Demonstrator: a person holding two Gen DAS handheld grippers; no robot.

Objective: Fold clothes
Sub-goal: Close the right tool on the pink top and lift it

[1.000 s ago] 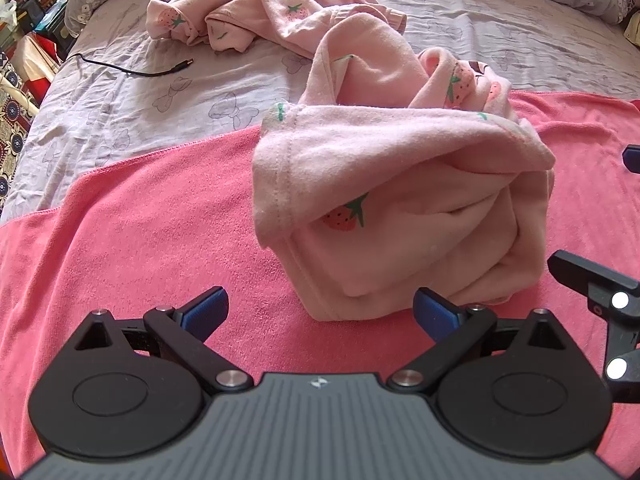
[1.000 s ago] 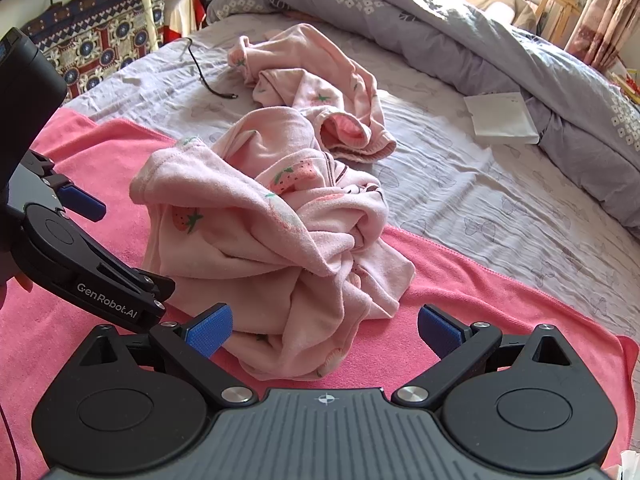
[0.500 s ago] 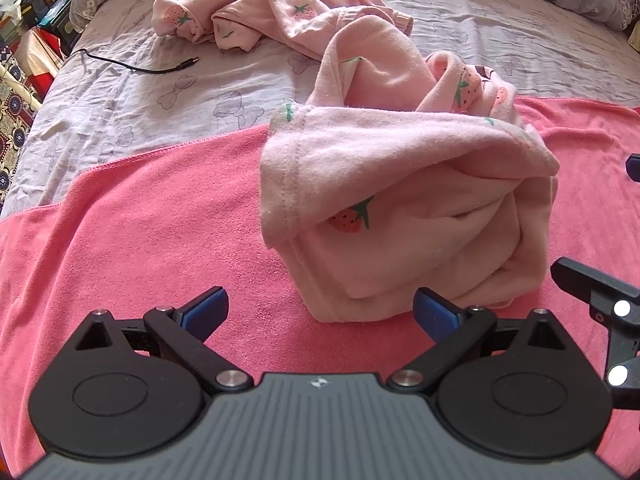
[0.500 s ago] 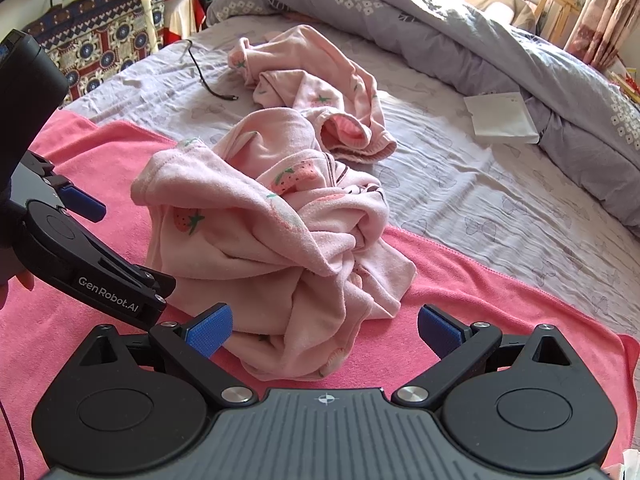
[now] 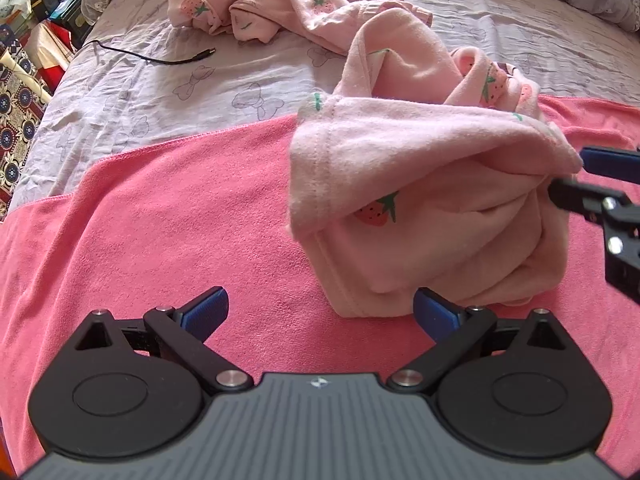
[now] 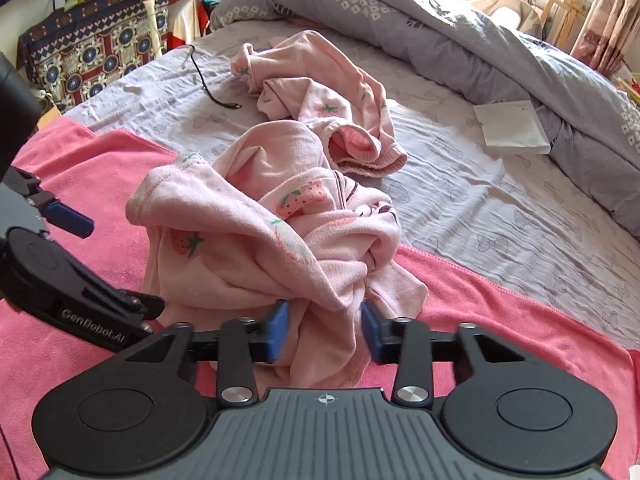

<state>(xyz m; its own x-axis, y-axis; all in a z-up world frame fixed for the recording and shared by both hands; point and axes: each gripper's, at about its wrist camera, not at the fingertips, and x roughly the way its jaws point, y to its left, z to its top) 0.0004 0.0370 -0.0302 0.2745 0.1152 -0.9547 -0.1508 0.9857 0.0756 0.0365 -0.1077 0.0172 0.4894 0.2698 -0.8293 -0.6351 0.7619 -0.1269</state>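
Right claw (image 6: 324, 330) was pinching the bunched pink garment (image 6: 256, 248); left claw (image 5: 318, 312) hovered spread wide just beside it.

R gripper (image 6: 324, 330): 1 s ago its fingers (image 6: 277, 330) stand wide apart, short of the crumpled pink garment (image 6: 256, 240); now they're much closer together w/ a bunched fold of the fabric between the blue pads, gripper pushed fwd into the near edge of the pile. Pads look to touch cloth both sides; full clamp can't be confirmed. In L wrist view, R gripper (image 5: 576, 184) has moved up & in from the lower right edge, its blue tip now at the garment's (image 5: 420, 208) right corner. L gripper (image 5: 320, 312) view has shifted a bit: garment sits slightly lower & nearer in frame than 1 s ago.
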